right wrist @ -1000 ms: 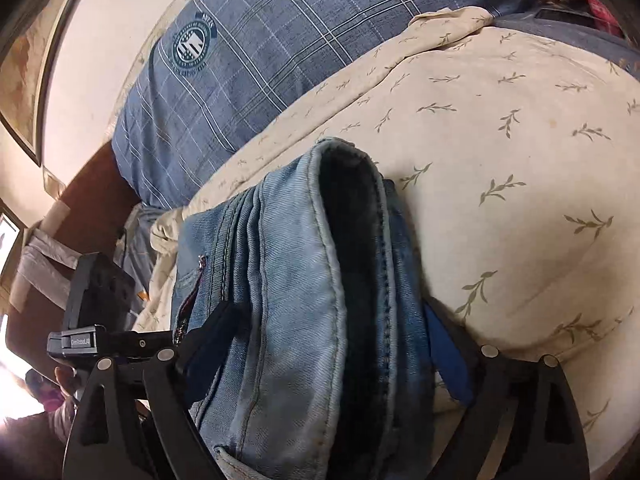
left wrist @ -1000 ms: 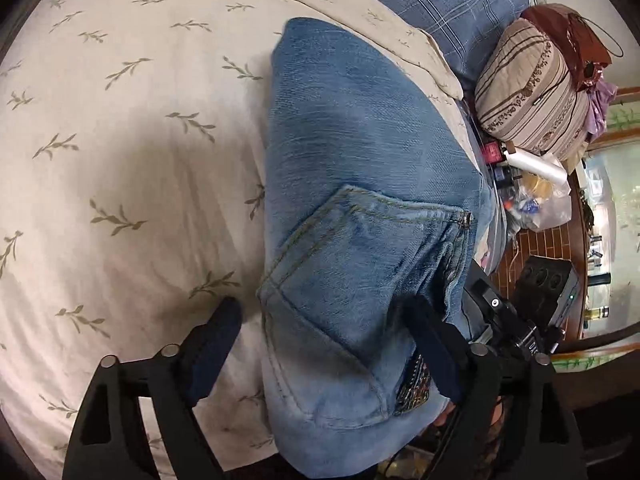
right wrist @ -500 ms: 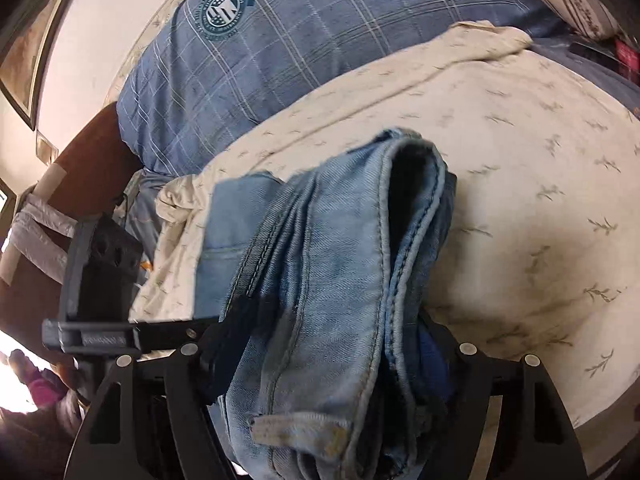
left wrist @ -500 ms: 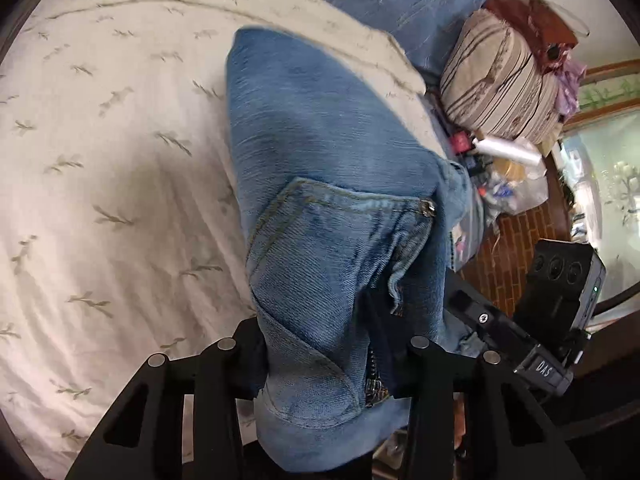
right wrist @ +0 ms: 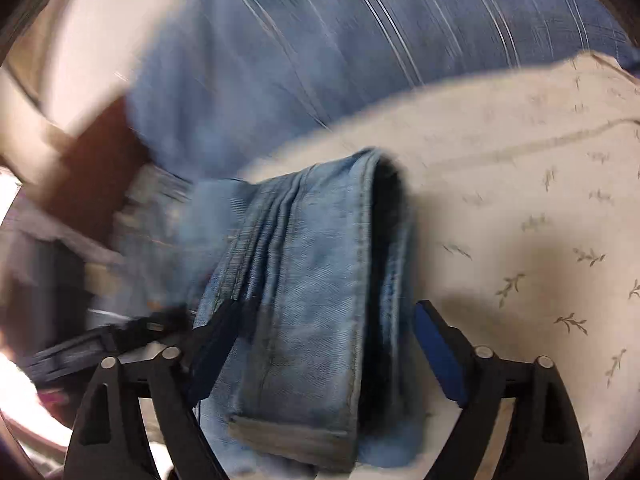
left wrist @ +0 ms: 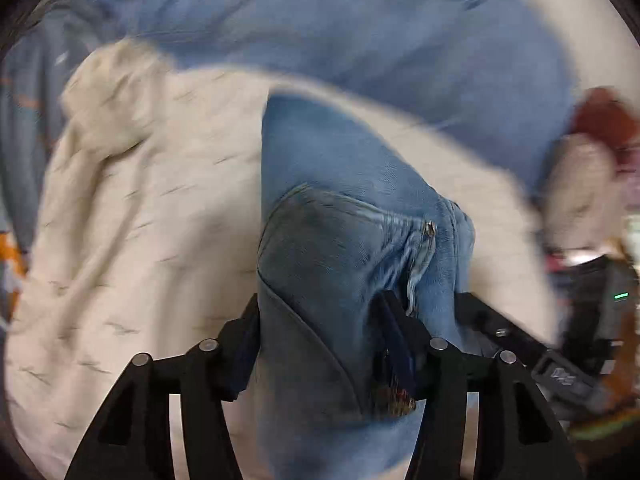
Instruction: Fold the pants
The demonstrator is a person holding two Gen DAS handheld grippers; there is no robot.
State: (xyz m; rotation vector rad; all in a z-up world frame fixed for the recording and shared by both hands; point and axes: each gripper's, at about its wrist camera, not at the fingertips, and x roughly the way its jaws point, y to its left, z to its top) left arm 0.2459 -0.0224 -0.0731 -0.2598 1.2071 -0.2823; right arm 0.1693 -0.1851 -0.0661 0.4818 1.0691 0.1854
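Pants (left wrist: 340, 208): blue denim, already folded into a thick bundle, lying on the cream leaf-print bedsheet (left wrist: 152, 208) near the bed's edge; the pocket end faces the left camera and the hem ends (right wrist: 296, 436) face the right one.
Left tool (left wrist: 316, 340): clamped on the pocket end of the bundle, with denim packed tight between both fingers.
Right tool (right wrist: 332, 340): its left finger touches the denim, while the blue pad (right wrist: 438, 356) on the other finger stands apart from the cloth with a visible gap. It reads as open and straddling the layers.
Image quality: both views are heavily smeared, so the edges of the bundle are uncertain.
Surroundings: blue plaid bedding (right wrist: 360, 60) beyond the pants, and blurred clutter (left wrist: 592, 168) off the bed to the right in the left view.
Risk, uneven hold: only one end looks truly gripped. My judgement is that any lift or swing now would let the free end sag and the layers fan open.
Risk, layer slip: the stack in the right tool's span is several folds thick. A late or shallow closure could catch only the outer layers.
Risk, bed edge: the bundle sits close to the drop toward the floor clutter, so a pull that way could drag it off.
Risk, speed: the smear suggests fast motion, and denim's weight would swing and skew the fold.
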